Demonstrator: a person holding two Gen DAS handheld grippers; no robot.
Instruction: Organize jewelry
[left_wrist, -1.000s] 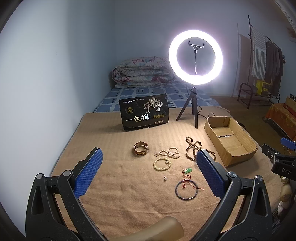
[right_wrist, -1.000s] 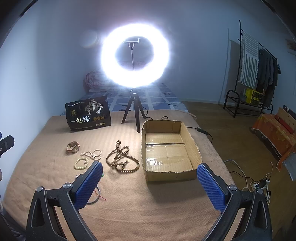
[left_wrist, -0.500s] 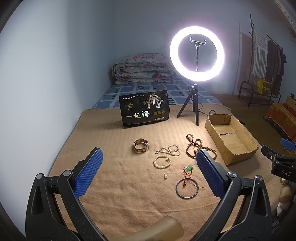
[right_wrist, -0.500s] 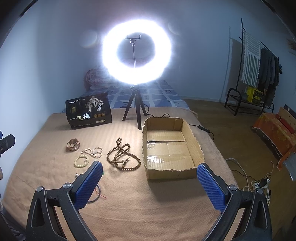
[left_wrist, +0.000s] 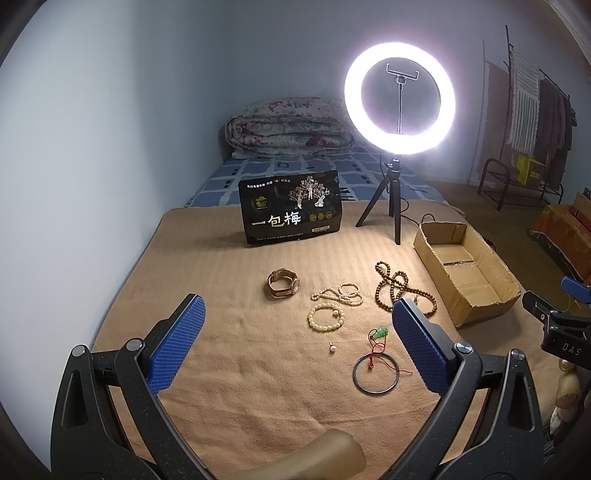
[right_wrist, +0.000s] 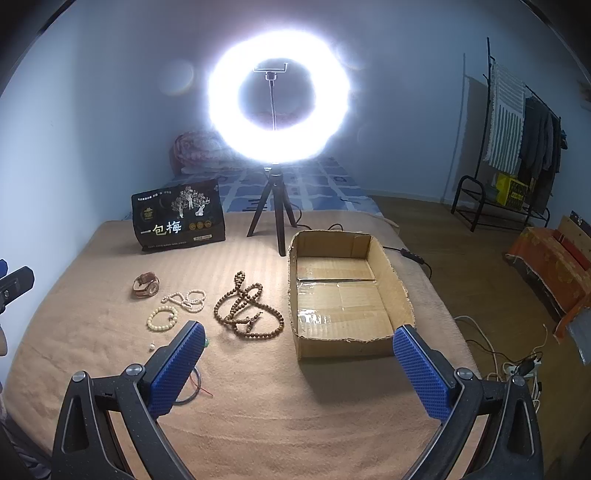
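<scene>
Both tools, the left tool (left_wrist: 295, 343) and the right tool (right_wrist: 299, 369), are held apart and empty above the bed's near edge. The jewelry, such as the wooden beads (right_wrist: 247, 308), lies mid-bed beside the cardboard box (right_wrist: 347, 343) at the right edge; a low, centred pinch is advised.
</scene>
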